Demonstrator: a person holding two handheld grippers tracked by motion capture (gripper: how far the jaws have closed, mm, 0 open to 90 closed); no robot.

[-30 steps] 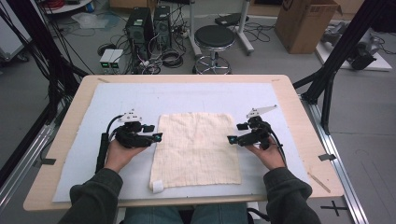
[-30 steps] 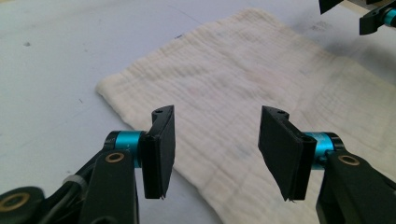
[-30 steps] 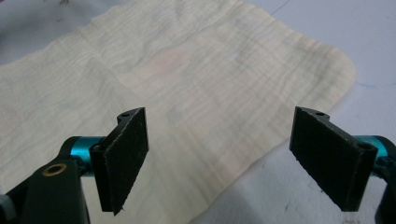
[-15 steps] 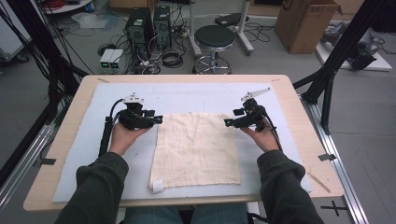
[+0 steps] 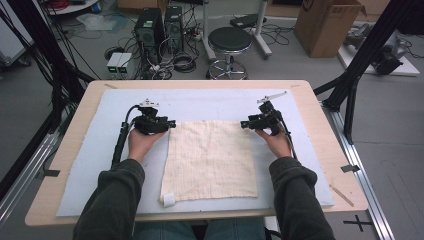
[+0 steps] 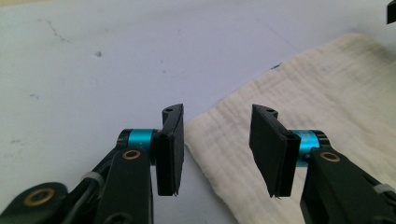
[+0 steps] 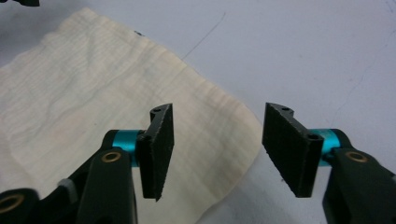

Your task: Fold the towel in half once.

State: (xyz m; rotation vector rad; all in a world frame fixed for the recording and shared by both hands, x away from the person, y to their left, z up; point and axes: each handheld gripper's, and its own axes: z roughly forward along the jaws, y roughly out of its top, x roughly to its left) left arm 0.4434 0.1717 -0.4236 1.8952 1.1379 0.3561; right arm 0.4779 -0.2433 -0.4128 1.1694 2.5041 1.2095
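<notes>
Left tongs (image 5: 172, 123): at the far left corner of the cloth (image 5: 210, 160), aimed inward at it. In the left gripper view (image 6: 217, 154) the jaws stand apart with that corner lying in the gap; they have just been closing, and the pads do not press on the fabric. Released.
Left hand (image 5: 141, 142): wraps the tongs from the near side, over the blue mat (image 5: 100, 170).
Cloth: cream, square, spread flat on the mat at the middle of the surface (image 5: 45, 200), with a small white tag (image 5: 168, 199) at its near left corner.
Right tongs (image 5: 243, 124): at the far right corner of the cloth, aimed inward. In the right gripper view (image 7: 217, 151) the jaws gape over that corner; they have just been closing, and the pads are clear of the fabric. Released.
Right hand (image 5: 274, 140): grips the tongs from the near side, beside the cloth's right edge.
</notes>
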